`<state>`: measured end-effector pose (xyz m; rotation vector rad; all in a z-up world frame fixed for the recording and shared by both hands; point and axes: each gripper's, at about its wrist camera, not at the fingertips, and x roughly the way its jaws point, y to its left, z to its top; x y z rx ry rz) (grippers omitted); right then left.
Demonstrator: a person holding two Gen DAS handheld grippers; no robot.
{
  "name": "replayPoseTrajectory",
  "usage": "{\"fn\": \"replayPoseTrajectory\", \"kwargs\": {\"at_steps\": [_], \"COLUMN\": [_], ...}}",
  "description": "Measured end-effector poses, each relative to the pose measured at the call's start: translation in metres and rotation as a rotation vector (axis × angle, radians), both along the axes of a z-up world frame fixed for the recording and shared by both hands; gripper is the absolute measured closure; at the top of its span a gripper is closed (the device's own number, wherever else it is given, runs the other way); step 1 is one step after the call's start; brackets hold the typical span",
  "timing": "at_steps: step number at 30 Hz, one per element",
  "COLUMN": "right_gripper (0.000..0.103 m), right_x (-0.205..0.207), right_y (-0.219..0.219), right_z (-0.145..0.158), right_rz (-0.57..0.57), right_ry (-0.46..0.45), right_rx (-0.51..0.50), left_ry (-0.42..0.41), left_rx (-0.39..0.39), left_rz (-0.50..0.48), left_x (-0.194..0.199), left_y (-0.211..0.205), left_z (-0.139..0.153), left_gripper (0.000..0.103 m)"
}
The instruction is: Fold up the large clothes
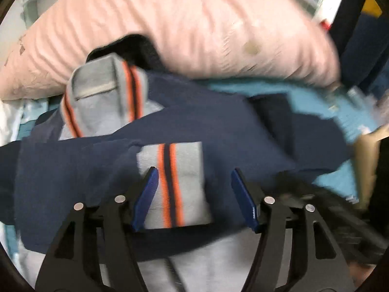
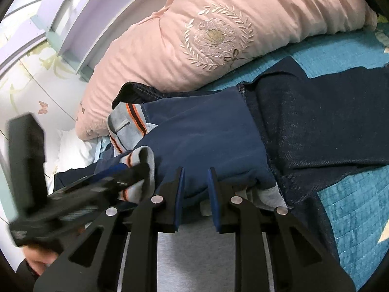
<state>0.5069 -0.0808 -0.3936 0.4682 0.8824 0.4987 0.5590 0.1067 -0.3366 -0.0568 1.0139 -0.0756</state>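
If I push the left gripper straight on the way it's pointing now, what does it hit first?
Most likely the grey cuff with the orange stripes, which lies between the open fingers of the left gripper, on top of the navy garment. Further along the line sits the pink pillow. The blur makes depth uncertain.

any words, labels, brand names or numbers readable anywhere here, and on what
None can be read.
The pale pink cotton pillow carries only an embroidered wreath and shell emblem, no lettering.
The navy and grey garment with orange stripes shows no visible label or print.
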Motion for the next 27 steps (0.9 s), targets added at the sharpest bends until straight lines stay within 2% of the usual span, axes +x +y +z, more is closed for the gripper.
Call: {"fn": "replayPoseTrajectory", "kwargs": {"at_steps": [2,4,7,8,9,11,14,17,18,20,23,24,26,27], "right_gripper": [0.084,0.084,0.084,0.084,0.084,0.083,0.082,0.082,0.082,0.082,0.085,0.088,0.096,0.096], "right_x": [0.0,0.0,0.001,0.001,0.002,0.003,0.003,0.006,0.008,0.011,0.02,0.025,0.031,0.033], "right_y": [0.001,0.004,0.009,0.01,0.014,0.018,0.03,0.037,0.037,0.037,0.036,0.035,0.029,0.028], "right_z": [0.002,0.004,0.008,0.009,0.01,0.011,0.013,0.007,0.005,0.001,-0.01,-0.021,-0.03,-0.031], "right_rz": [0.006,0.018,0.034,0.04,0.054,0.067,0.095,0.106,0.107,0.107,0.093,0.09,0.081,0.083], "right_ry": [-0.009,-0.018,-0.031,-0.034,-0.033,-0.034,-0.034,-0.009,-0.001,0.013,0.071,0.126,0.157,0.169], "right_rx": [-0.003,-0.004,-0.007,-0.008,-0.004,0.012,0.004,-0.03,-0.039,-0.057,-0.087,-0.097,-0.077,-0.072], "left_ry": [0.01,0.018,-0.007,-0.019,-0.026,-0.026,-0.043,-0.006,0.012,-0.014,-0.072,-0.109,-0.124,-0.123], "left_rx": [-0.027,-0.078,-0.19,-0.205,-0.223,-0.31,-0.431,-0.497,-0.544,-0.575,-0.536,-0.557,-0.575,-0.584], "left_rz": [0.038,0.07,0.115,0.132,0.16,0.231,0.354,0.557,0.631,0.683,0.62,0.554,0.444,0.381], "left_x": [0.002,0.001,-0.01,-0.013,-0.018,-0.026,-0.047,-0.079,-0.094,-0.113,-0.123,-0.122,-0.118,-0.112], "left_y": [0.017,0.038,0.081,0.091,0.104,0.136,0.188,0.247,0.267,0.281,0.27,0.259,0.242,0.228], "left_z": [-0.002,0.0,0.013,0.016,0.018,0.019,0.011,-0.011,-0.021,-0.026,-0.016,-0.007,0.003,0.007], "left_gripper": [0.085,0.102,0.102,0.103,0.103,0.103,0.102,0.099,0.096,0.095,0.095,0.095,0.095,0.095]}}
